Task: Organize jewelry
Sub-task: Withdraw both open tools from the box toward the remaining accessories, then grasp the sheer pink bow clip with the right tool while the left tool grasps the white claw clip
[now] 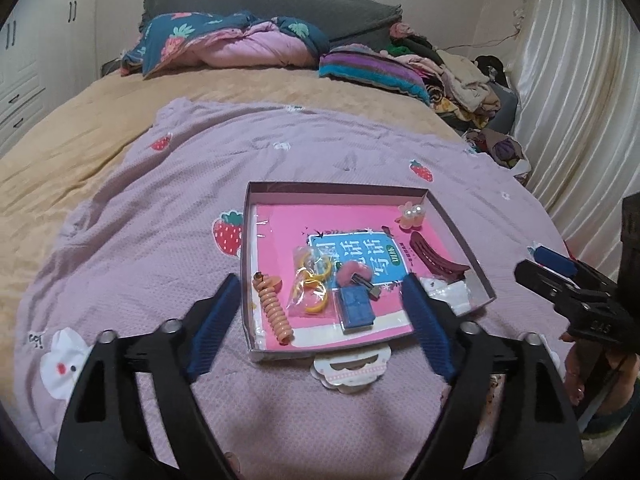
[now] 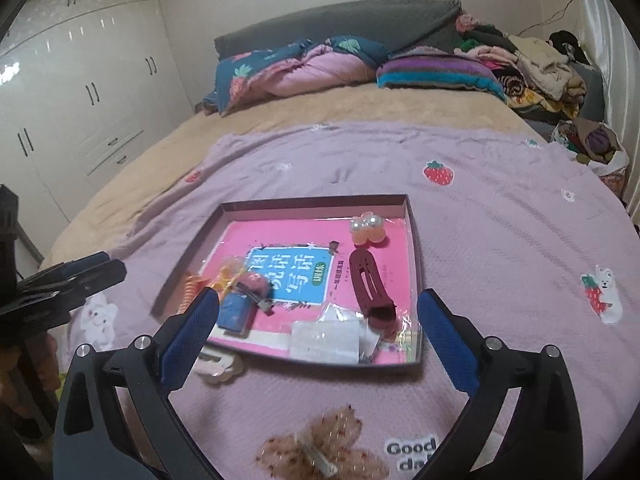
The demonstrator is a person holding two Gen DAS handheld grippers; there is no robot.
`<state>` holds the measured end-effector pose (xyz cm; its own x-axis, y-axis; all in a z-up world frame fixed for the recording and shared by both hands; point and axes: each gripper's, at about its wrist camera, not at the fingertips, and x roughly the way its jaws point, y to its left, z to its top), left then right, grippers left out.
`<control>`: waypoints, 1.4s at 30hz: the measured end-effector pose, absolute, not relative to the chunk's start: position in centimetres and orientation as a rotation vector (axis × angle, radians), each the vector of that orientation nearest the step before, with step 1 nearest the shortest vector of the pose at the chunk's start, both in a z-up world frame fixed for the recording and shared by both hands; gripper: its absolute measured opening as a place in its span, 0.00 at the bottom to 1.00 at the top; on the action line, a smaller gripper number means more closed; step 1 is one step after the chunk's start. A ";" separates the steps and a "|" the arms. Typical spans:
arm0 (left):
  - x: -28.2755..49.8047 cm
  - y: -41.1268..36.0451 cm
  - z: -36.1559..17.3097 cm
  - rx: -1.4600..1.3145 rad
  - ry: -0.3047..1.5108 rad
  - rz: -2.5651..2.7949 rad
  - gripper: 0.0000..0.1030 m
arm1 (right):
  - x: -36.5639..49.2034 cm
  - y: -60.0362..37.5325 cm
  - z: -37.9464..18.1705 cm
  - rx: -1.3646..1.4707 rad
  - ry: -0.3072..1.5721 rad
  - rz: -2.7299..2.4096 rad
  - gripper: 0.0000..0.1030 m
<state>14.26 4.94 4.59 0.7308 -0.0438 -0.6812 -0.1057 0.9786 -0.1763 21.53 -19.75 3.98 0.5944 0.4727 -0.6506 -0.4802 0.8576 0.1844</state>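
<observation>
Bed (image 1: 100,120) carries a lilac strawberry-print blanket (image 1: 168,220); shallow box tray (image 1: 348,190) lies on it, lined with a pink booklet (image 1: 280,220). In the tray: maroon hair clip (image 2: 370,284) by the right wall, orange spiral hair tie (image 1: 276,310) by the left wall, pearl flower clip (image 2: 368,230) at the far right corner. Mesh butterfly clip (image 2: 316,444) lies on the blanket near its front edge. Left gripper (image 1: 320,312) and right gripper (image 2: 318,334): both hover with jaws apart, empty.

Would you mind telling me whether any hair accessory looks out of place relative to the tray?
Two do. A sheer butterfly bow clip lies on the purple blanket, apart from the tray. A scalloped white card lies on the blanket against the tray's near edge. Both the left gripper and right gripper are open, holding nothing.
</observation>
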 end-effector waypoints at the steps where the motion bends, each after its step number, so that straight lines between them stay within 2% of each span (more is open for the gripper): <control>1: 14.1 4.9 4.7 -0.207 0.749 0.034 0.78 | 21.1 -20.0 4.1 -0.011 0.749 0.559 0.96; 8: 12.8 4.2 4.0 -0.181 0.763 0.040 0.86 | 18.0 -21.0 3.4 -0.026 0.766 0.586 0.96; 25: 11.9 4.0 -3.6 -0.166 0.932 0.071 0.86 | 15.4 -19.5 -5.8 -0.146 0.949 0.585 0.96; 34: 13.3 2.9 -6.5 -0.205 1.000 0.006 0.86 | 15.4 -18.8 -8.1 -0.169 0.974 0.582 0.95; 39: 14.5 1.9 -7.0 -0.236 1.008 -0.018 0.86 | 15.5 -19.1 -8.0 -0.171 0.968 0.594 0.66; 41: 14.9 1.6 -7.1 -0.247 1.011 -0.023 0.86 | 15.6 -19.4 -7.8 -0.155 0.966 0.604 0.50; 42: 15.2 1.4 -7.1 -0.249 1.011 -0.020 0.86 | 15.6 -19.7 -7.6 -0.144 0.965 0.611 0.48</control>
